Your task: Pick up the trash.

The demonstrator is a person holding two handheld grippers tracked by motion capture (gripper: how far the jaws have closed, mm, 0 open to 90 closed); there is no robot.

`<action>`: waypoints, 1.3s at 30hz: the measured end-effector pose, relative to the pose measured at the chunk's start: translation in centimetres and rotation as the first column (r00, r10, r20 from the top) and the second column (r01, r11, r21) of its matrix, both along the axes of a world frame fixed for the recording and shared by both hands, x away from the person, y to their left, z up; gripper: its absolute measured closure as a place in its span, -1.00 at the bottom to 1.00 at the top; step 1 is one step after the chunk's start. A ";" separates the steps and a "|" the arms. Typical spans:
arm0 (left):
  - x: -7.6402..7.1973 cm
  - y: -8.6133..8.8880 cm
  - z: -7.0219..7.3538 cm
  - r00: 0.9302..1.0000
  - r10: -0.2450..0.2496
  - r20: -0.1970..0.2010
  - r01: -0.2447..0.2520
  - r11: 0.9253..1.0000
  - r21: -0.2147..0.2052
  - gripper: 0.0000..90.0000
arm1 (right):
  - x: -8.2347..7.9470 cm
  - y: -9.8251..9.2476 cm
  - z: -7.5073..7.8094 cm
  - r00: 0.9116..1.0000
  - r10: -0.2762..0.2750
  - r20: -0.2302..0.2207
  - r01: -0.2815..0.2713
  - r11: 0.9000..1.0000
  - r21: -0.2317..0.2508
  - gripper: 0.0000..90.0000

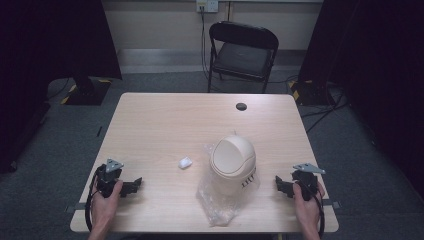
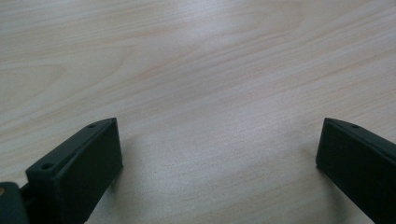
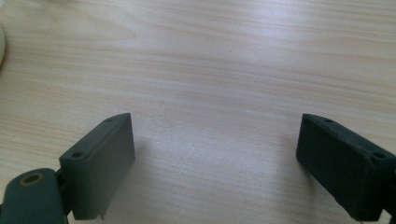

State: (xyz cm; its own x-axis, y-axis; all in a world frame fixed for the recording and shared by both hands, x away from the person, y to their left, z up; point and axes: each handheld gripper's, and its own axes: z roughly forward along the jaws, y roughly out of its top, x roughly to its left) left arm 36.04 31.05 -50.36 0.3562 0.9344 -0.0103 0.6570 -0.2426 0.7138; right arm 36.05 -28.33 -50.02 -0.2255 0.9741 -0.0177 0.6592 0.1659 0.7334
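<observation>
Both claws, left (image 1: 131,186) and right (image 1: 283,186), rest wide open on the desk (image 1: 160,125); approach the small swing-lid bin (image 1: 233,162) and its plastic bag (image 1: 217,200) slowly, steadying the bin first.

Recording studio or lab room, not a home. Black curtains (image 1: 55,40) hang on both sides; grey carpet floor (image 1: 165,80). One pale wood table (image 1: 165,125) stands central, a black folding chair (image 1: 243,52) behind it. Wall socket (image 1: 207,6) with cable; stand base with hazard-striped tape (image 1: 87,90) at left.
</observation>
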 end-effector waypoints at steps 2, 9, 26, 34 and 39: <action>0.0 -0.1 0.0 1.000 0.009 0.001 -0.009 1.000 0.000 -1.00 | 0.0 0.0 0.0 1.000 0.000 0.000 0.000 1.000 0.000 -0.76; -0.4 0.1 0.5 1.000 0.022 0.017 -0.021 1.000 -0.008 -0.60 | 0.0 0.0 0.0 1.000 0.000 0.000 0.000 1.000 0.000 -0.76; -0.7 -1.8 2.8 0.996 -0.079 0.042 0.084 0.985 -0.148 -0.58 | 0.0 0.0 0.0 1.000 0.000 0.000 0.000 1.000 0.000 -0.76; -0.7 -4.0 4.2 0.987 -0.148 0.070 0.159 0.968 -0.195 -0.56 | 0.0 0.0 0.0 1.000 0.000 0.000 0.000 1.000 0.000 -0.76; -0.3 -6.0 4.9 0.975 -0.204 0.092 0.217 0.961 -0.172 -0.55 | 0.0 0.0 0.0 1.000 0.000 0.000 0.000 1.000 0.000 -0.76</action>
